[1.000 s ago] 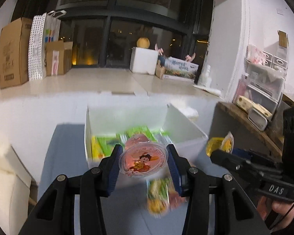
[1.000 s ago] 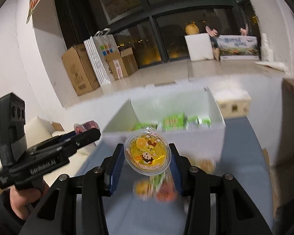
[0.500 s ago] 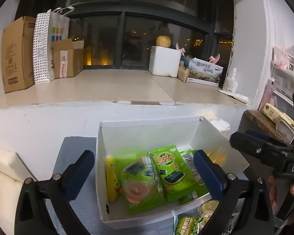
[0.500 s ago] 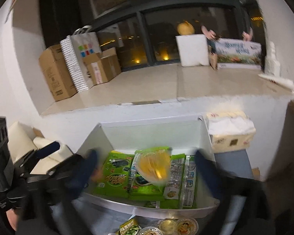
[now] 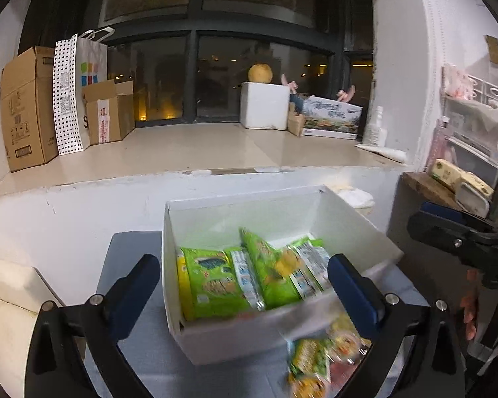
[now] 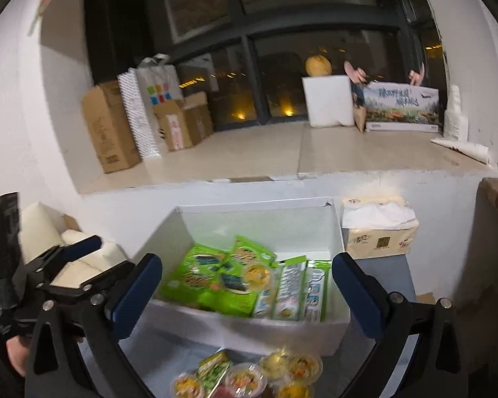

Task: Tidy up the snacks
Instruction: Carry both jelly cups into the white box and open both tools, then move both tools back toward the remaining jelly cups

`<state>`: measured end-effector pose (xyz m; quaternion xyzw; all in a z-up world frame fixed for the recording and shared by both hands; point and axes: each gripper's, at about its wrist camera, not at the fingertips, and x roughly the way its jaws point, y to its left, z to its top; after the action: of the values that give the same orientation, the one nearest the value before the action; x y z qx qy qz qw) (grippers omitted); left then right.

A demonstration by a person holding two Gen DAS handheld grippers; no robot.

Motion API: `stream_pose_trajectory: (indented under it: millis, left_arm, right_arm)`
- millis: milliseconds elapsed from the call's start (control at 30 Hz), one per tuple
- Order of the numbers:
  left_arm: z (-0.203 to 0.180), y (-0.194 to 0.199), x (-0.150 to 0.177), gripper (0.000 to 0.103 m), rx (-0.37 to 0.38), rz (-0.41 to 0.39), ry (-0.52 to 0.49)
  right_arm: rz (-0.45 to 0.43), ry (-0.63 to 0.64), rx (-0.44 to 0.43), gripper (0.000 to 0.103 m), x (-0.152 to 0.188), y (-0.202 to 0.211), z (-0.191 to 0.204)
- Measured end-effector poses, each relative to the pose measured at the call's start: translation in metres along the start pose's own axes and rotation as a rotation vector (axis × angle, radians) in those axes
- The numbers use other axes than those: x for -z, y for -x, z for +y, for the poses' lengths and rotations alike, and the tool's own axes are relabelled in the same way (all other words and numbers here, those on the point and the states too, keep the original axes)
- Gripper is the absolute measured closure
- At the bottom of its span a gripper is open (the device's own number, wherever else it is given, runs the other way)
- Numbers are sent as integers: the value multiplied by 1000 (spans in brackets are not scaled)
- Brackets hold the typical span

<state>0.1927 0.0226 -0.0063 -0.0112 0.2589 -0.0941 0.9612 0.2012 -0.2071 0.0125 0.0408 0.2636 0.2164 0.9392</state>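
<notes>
Left gripper (image 5: 244, 282) and right gripper (image 6: 247, 282) both spread wide, jaws just opened and nothing between them. Both aimed down at a white box (image 6: 265, 330) on the grey desk (image 5: 129, 245), pushed up against a low white ledge. Inside the box, green snack packets (image 6: 209, 282) lying flat and overlapping, with a yellow jelly cup (image 6: 257, 273) resting on top of them; a pale orange patch low among the packets in the left view, perhaps a second cup, too blurred to tell. In front of the box, just beside its near wall, a cluster of loose jelly cups (image 6: 295, 369) and one more green packet (image 6: 212, 373) on the desk. Right of the box, close to its far corner, a tissue pack (image 6: 378, 229). Seen from the left camera, the right gripper's black body at the frame's right edge with a hand (image 5: 469, 308) beneath it; from the right camera, the left gripper at the lower left. On the ledge behind, cardboard boxes (image 5: 26, 106), a dotted paper bag (image 5: 68, 96) and a white foam box (image 5: 264, 104).
</notes>
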Motion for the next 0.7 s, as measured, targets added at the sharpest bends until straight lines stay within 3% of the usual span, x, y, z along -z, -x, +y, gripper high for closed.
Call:
stream_pose_trajectory:
  millis: [100, 233, 433, 700]
  left_arm:
    - [-6, 27, 19, 0, 16, -8, -5]
    - [-10, 64, 67, 0, 19, 13, 31]
    - [-7, 91, 119, 0, 27, 66, 119]
    - [-2, 97, 137, 0, 28, 98, 158]
  right_arm:
    - [5, -15, -26, 0, 20, 25, -1]
    - [73, -88, -15, 0, 69, 44, -2]
    - [151, -79, 13, 0, 141, 42, 16]
    - [230, 37, -16, 0, 160, 19, 40]
